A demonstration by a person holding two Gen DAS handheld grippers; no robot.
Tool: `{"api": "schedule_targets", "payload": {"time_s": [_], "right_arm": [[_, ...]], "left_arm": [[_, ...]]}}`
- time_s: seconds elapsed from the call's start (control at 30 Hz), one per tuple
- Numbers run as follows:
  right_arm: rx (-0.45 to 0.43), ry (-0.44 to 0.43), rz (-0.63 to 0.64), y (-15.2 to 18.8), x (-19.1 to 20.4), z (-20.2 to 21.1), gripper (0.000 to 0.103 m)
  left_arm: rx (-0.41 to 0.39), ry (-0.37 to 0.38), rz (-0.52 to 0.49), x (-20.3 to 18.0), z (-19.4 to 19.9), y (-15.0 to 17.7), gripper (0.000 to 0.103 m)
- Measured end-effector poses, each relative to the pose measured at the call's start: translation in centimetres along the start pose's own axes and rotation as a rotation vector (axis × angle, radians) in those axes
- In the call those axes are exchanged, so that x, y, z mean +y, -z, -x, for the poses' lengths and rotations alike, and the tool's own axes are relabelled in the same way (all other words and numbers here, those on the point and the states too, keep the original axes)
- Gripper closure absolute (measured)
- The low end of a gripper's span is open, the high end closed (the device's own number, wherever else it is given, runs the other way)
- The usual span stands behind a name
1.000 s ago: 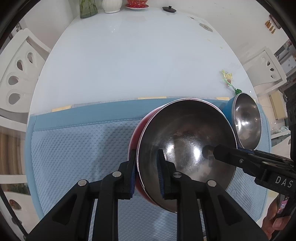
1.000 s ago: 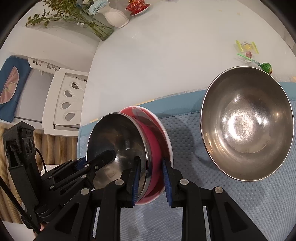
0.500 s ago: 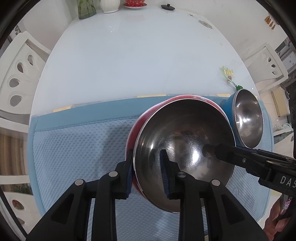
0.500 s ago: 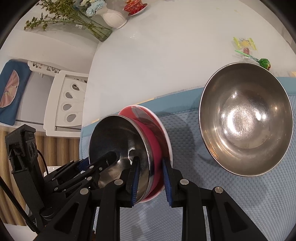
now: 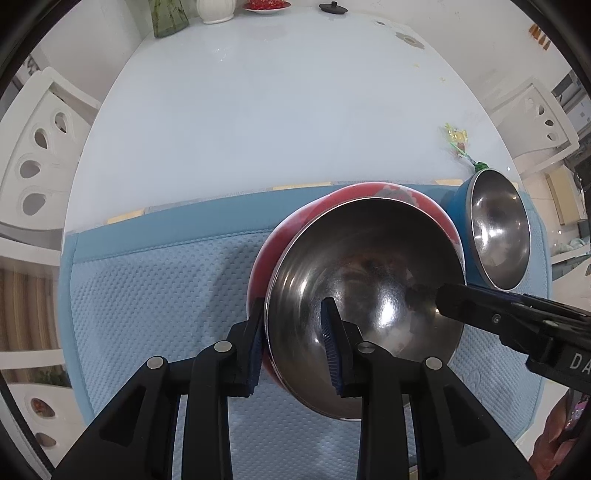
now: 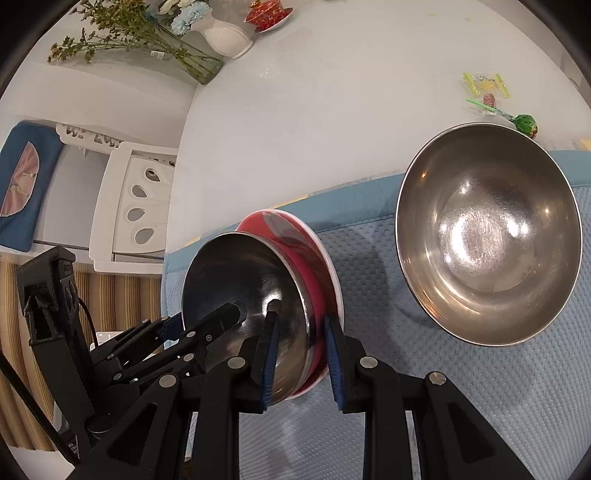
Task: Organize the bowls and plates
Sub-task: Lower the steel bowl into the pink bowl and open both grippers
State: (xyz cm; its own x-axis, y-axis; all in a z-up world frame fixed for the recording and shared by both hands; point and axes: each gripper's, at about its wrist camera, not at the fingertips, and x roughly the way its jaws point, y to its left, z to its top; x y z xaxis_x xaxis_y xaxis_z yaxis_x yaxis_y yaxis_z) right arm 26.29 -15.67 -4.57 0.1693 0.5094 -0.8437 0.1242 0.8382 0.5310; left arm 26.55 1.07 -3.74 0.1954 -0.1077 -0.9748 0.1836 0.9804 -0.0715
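Observation:
A steel bowl (image 5: 365, 273) sits nested in a red bowl (image 5: 295, 229), both tilted over the blue mat (image 5: 159, 288). My left gripper (image 5: 295, 341) straddles the stack's near rim, one finger outside the red wall and one inside the steel bowl, its pads slightly apart from the rim. My right gripper (image 6: 301, 356) is shut on the rims of the steel bowl (image 6: 240, 288) and red bowl (image 6: 317, 280) together. A second steel bowl with a blue outside (image 6: 487, 236) rests on the mat to the right; it also shows in the left wrist view (image 5: 495, 236).
Wrapped sweets and a green lollipop (image 6: 524, 123) lie on the white table (image 5: 266, 110) behind the mat. A glass vase with flowers (image 6: 199, 66), a white vase (image 6: 227, 37) and a red dish (image 6: 267, 14) stand at the far end. White chairs (image 6: 133, 199) flank the table.
My left gripper's fingers have spread a little around the stack's rim. The nested bowls have shifted slightly right and tilted more. The right gripper keeps its hold.

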Motion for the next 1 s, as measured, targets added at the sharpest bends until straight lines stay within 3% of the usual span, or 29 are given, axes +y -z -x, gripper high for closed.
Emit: {"api": "schedule_targets", "payload": {"time_s": [0.37, 0.53, 1.0], "right_arm": [[-0.004, -0.011, -0.004, -0.1, -0.1, 0.3, 0.08], [-0.001, -0.02, -0.001, -0.1, 0.0, 0.4, 0.08], [-0.021, -0.022, -0.013, 0.5, -0.4, 2.2, 0.08]], "left_arm": [[0.01, -0.034, -0.017, -0.7, 0.2, -0.2, 0.074], [0.01, -0.005, 0.004, -0.6, 0.5, -0.4, 0.063], [-0.003, -0.007, 0.024, -0.4, 2.4, 0.1, 0.062]]}}
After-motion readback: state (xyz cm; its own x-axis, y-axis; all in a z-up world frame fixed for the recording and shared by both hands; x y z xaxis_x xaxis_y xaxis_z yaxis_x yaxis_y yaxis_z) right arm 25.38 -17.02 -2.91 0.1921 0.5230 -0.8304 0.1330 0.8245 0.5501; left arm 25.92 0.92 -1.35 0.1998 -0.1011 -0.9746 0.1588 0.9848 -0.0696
